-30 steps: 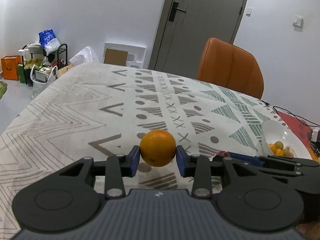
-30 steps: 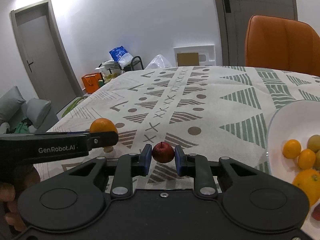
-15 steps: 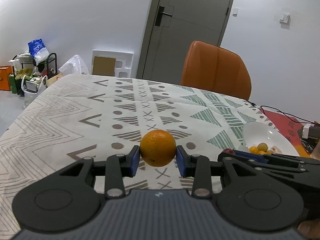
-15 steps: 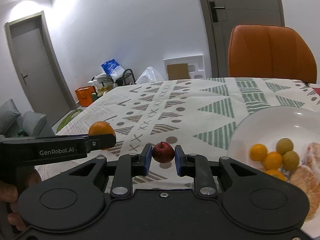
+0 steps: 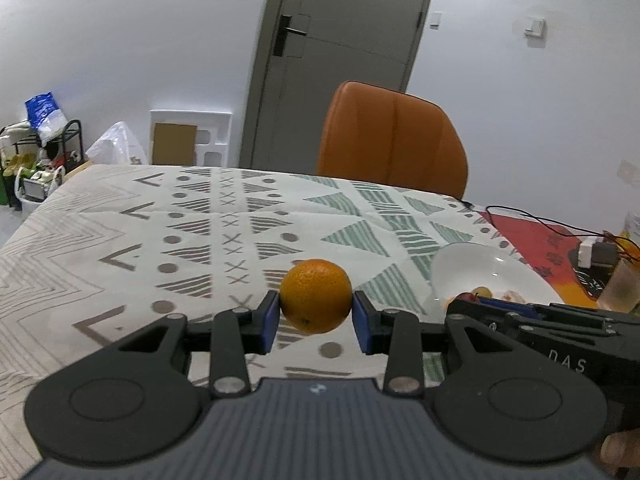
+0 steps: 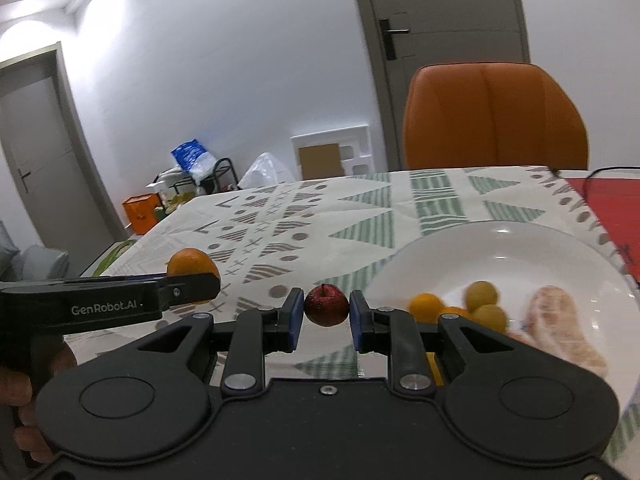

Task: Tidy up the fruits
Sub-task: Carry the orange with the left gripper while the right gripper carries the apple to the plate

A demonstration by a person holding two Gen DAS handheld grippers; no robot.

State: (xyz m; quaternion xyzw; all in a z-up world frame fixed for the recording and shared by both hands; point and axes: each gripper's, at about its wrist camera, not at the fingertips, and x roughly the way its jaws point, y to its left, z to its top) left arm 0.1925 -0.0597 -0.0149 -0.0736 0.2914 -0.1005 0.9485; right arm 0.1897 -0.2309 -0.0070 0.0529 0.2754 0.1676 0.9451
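Right wrist view: my right gripper is clamped on a small red apple at frame centre, held above the patterned tablecloth just left of the white bowl. At left, my left gripper squeezes one orange. Neither fruit is in the bowl yet, so I judge two drops remain. Already in the bowl at lower right: at least two small orange citrus, two yellow-green fruits and peeled segments; blur hides more.
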